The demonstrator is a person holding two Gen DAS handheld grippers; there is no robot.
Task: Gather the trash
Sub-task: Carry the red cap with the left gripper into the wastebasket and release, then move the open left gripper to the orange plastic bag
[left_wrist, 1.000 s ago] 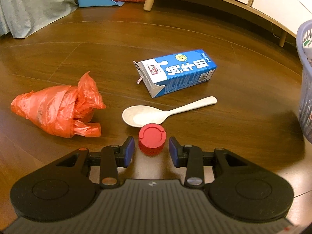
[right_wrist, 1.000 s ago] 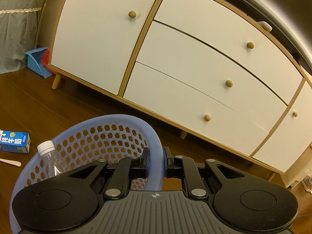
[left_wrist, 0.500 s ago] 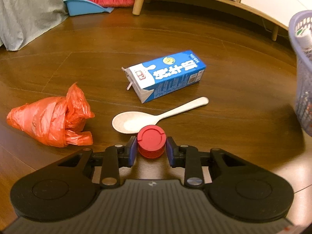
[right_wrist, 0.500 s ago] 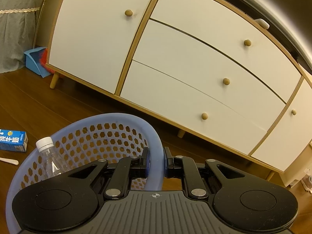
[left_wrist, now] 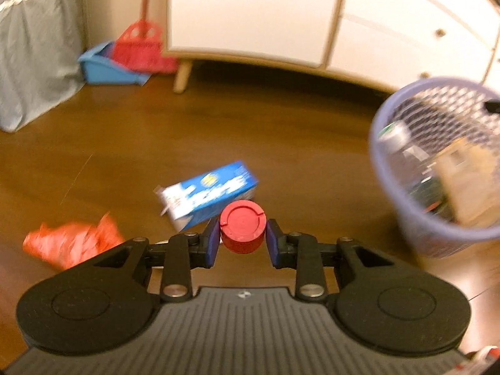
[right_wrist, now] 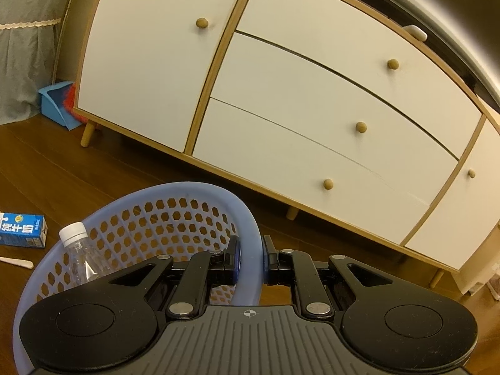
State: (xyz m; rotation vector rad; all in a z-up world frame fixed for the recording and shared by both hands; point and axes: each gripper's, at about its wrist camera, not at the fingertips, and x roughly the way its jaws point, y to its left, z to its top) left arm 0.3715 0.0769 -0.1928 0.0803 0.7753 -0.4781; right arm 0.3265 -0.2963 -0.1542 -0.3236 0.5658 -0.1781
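Red cap (left_wrist: 242, 225): a squat round screw lid, bright red, with a raised ring and small notches on its flat top and a ribbed-looking side; it is up off the wooden floor (left_wrist: 218, 131), clamped between blue pads

Left gripper (left_wrist: 240, 243): pinching the red cap from both sides, one pad touching each flank

Right gripper (right_wrist: 250, 257): pressed onto the rim of the basket, one finger inside the wall and one outside

Basket (right_wrist: 218, 192): pale lilac plastic with a honeycomb of holes and a thick smooth rim; from the left camera it sits off to the right (left_wrist: 384, 168), blurred, with cardboard-coloured scraps inside that I cannot make out

Bottle (right_wrist: 79, 254): clear plastic with a white cap, standing tilted inside the basket

Milk carton (left_wrist: 207, 195): blue and white, lying on its side on the floor just beyond the cap

Orange bag (left_wrist: 72, 242): crumpled thin plastic on the floor, left of the left gripper, well apart from the carton

Spoon (right_wrist: 17, 262): pale handle on the floor just below the carton, seen from the right camera

Cabinet (right_wrist: 297, 100): white fronts, wooden knobs and legs, behind the basket

Dustpan (left_wrist: 107, 68): blue, with a red broom (left_wrist: 140, 43), by the cabinet leg
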